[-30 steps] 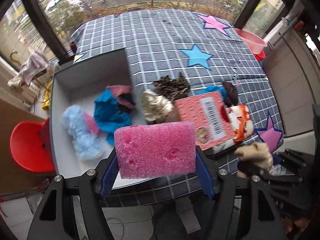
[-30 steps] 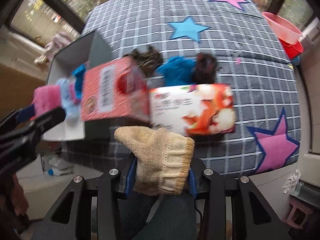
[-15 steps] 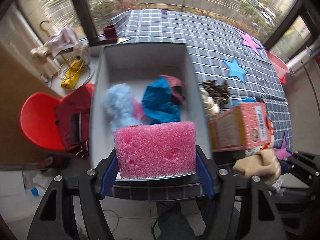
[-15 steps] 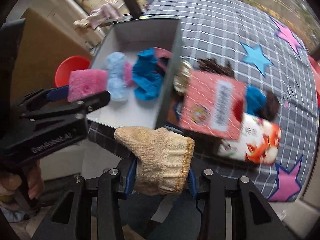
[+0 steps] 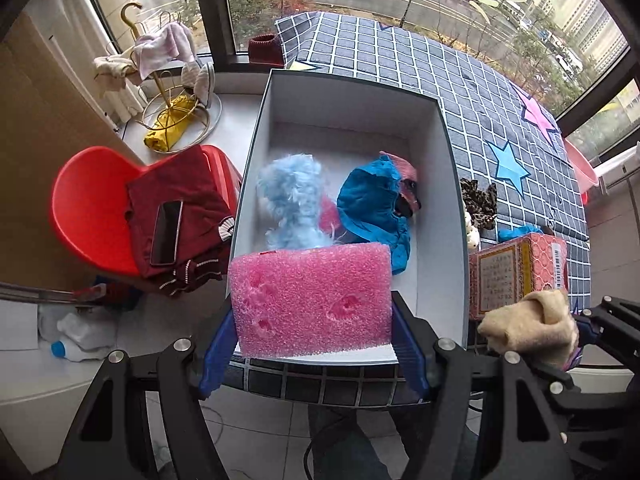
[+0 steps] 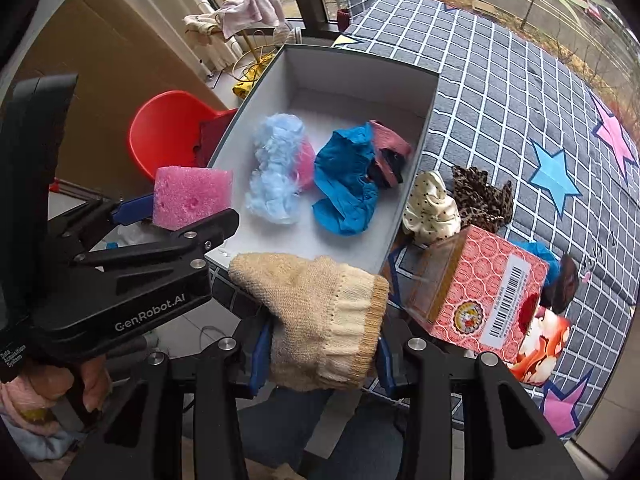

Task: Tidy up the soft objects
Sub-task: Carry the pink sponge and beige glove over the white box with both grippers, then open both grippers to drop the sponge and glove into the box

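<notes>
The left tongs grip a pink sponge by its short ends, just short of the near wall of the box. It looks light and springy, so that end-to-end squeeze should hold. The right tongs are closed on a beige glove, limp and knitted, taken at the cuff; it should drop without bouncing. Ahead in the box lie blue fluff and a blue cloth. Only the right view shows the cream scrunchie and the leopard one whole, beyond the red carton.
</notes>
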Tool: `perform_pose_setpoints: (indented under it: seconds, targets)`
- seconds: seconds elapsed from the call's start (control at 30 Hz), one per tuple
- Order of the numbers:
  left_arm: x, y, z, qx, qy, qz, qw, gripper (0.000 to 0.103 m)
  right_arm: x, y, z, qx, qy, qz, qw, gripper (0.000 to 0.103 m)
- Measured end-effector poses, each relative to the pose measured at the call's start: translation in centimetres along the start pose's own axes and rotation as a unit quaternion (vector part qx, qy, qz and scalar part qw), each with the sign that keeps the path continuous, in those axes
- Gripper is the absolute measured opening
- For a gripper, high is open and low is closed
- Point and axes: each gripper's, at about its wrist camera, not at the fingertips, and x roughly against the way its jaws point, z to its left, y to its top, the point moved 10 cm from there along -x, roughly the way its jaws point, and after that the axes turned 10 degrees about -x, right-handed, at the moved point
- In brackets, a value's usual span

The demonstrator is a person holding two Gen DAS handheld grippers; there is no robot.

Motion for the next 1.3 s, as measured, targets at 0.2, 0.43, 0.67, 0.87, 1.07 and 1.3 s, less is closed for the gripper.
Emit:
perform_pose_setpoints:
  seconds: [0.2,0.43,0.67,0.87,1.07,1.3]
  targets:
    - [-0.3,0.4,0.4,0.003,-0.001,0.000,1.0000,0.073,-0.3,0.5,-0.1,0.000,-0.005,0.005,1.000,0.044]
    - [-0.2,2.9,0.6,-0.011,0.009,-0.012,0.9998,0.073,-0.5,2.5,-0.3,-0.006,-0.004,0.001,1.000,0.044]
    - [0.0,6.9,1.2,-0.028,0.028,-0.034,0.9986,0.073,0.3,7.3,-1.1,-0.029,0.004,-0.022,0.999,0.044]
    - [-0.7,10.7,1.7,-0.028,0.039,-0.042,0.9980,0.073,0.5,12.0,-2.1,-0.083,0.031,-0.032,0.996,0.044]
    - [-2.9,13.1,1.4,-0.026,0.041,-0.031,0.9984,0.073,0.0,15.5,-2.7,-0.105,0.032,-0.043,0.993,0.044]
    - [-4.5,14.2,0.9,-0.021,0.038,-0.019,0.9989,0.073,-0.8,17.6,-3.4,-0.128,0.033,-0.044,0.990,0.044]
